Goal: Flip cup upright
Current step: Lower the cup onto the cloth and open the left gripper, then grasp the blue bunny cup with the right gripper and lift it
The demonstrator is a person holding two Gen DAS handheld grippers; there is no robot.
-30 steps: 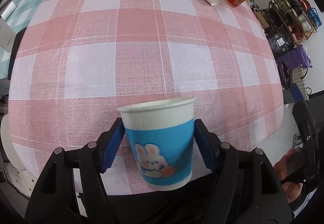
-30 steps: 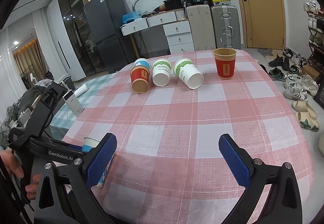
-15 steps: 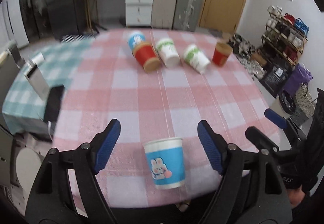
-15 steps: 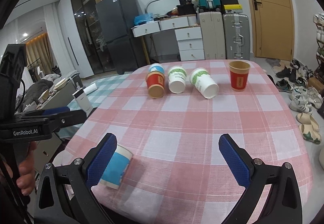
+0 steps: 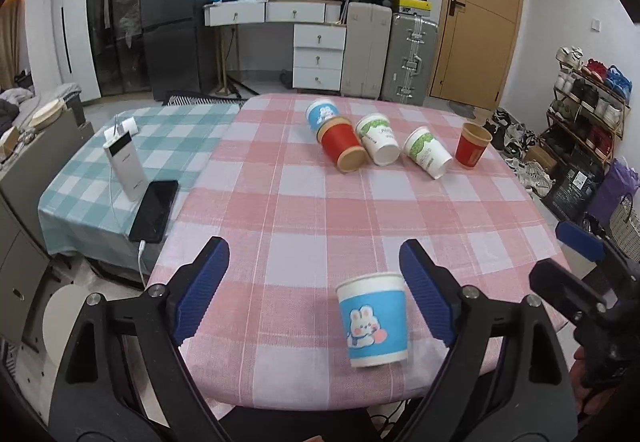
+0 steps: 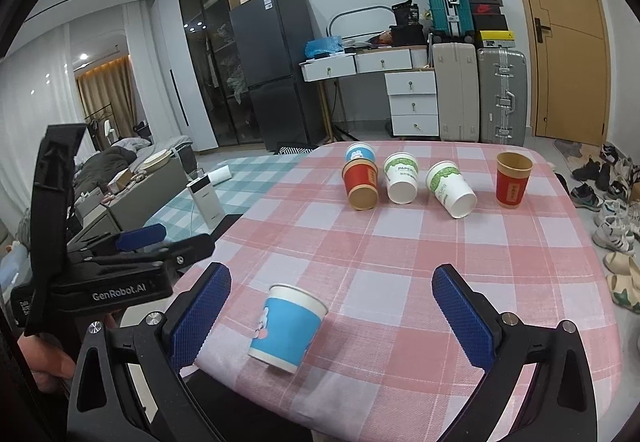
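Six cups were on the worktop: five far ahead, and one blue cup standing upright between the fingers of the left gripper. That gripper was spread wide, touching nothing. The right gripper was likewise spread and empty.

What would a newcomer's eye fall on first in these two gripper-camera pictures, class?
Most likely the blue bunny cup standing upright at the near edge of the pink checked table, with the open left gripper around it but not touching. Next, the row of cups at the far end: a red cup and two green-and-white ones lie on their sides, while another red cup stands upright at the right.
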